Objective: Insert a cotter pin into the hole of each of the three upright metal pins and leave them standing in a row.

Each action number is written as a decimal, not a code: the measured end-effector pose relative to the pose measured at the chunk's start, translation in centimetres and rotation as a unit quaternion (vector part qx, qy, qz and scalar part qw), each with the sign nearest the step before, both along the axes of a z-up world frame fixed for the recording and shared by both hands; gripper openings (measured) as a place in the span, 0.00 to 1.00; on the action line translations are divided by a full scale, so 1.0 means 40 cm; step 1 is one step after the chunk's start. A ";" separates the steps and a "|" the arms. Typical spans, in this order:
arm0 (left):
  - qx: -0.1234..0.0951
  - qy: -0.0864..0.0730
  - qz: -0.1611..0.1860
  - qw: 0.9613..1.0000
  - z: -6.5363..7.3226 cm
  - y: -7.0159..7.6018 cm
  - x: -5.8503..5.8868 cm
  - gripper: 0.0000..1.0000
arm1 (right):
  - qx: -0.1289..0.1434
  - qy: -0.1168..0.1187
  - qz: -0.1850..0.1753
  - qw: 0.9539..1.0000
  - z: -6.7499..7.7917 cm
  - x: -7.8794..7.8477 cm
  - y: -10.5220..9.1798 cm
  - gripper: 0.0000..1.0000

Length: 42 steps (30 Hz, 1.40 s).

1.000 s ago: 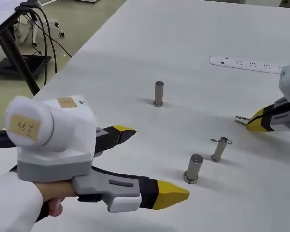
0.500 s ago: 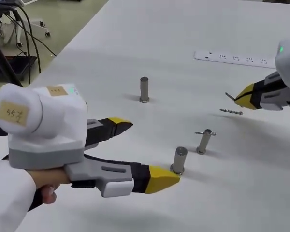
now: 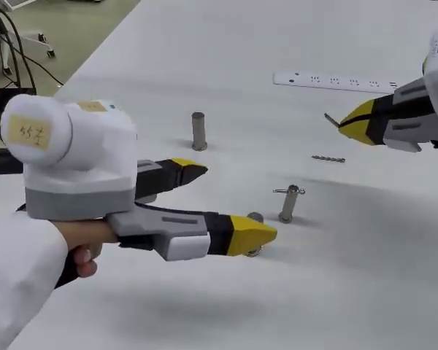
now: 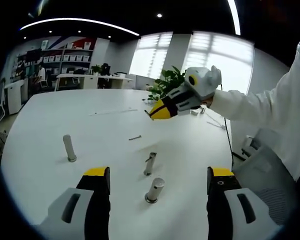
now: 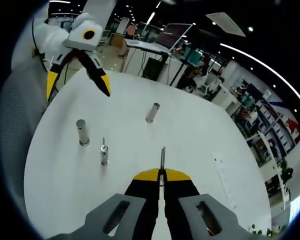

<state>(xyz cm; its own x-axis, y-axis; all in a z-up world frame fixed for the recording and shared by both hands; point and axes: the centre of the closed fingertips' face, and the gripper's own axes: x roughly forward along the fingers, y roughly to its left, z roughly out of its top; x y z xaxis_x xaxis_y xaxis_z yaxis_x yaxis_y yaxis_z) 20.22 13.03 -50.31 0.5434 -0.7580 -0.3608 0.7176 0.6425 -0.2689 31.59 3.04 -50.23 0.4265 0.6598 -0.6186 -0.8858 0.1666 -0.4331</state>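
The right gripper (image 3: 341,124) pinches a thin cotter pin (image 5: 162,159) over the worktop's (image 3: 204,58) right side. The left gripper (image 3: 239,203) is spread wide, holding nothing, beside a bare metal pin (image 4: 155,189). The cotter pin looks light, stiff and slippery, so grip its end

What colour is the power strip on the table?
White; the power strip shows best in head view.
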 end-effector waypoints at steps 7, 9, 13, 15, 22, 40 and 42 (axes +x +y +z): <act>-0.029 0.000 -0.001 1.000 0.026 -0.043 0.036 0.63 | -0.009 -0.025 0.015 1.000 0.009 -0.061 0.015 0.00; -0.042 0.008 0.004 0.999 0.030 -0.056 0.046 0.63 | -0.017 -0.025 0.019 0.999 0.003 -0.081 0.017 0.00; -0.065 0.020 0.005 0.998 0.038 -0.081 0.057 0.58 | -0.018 -0.035 0.027 0.999 0.001 -0.115 0.024 0.00; -0.071 0.024 0.004 0.997 0.039 -0.091 0.060 0.58 | -0.009 -0.032 0.030 0.999 0.009 -0.136 0.032 0.00; -0.098 0.030 -0.005 0.995 0.055 -0.127 0.061 0.47 | -0.007 -0.052 0.043 0.998 0.019 -0.185 0.052 0.00; -0.117 0.038 -0.021 0.992 0.072 -0.160 0.047 0.22 | -0.010 -0.068 0.069 0.995 0.021 -0.264 0.070 0.00; -0.118 0.044 -0.030 0.992 0.072 -0.165 0.036 0.16 | -0.008 -0.067 0.068 0.995 0.022 -0.267 0.069 0.00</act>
<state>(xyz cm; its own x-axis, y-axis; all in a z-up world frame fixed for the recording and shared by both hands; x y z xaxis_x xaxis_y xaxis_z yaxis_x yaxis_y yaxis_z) 21.67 6.43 -47.44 0.4691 -0.8570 -0.2133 0.7200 0.5110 -0.4695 20.92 5.82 -49.36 0.4125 0.7082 -0.5730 -0.8343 0.0412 -0.5497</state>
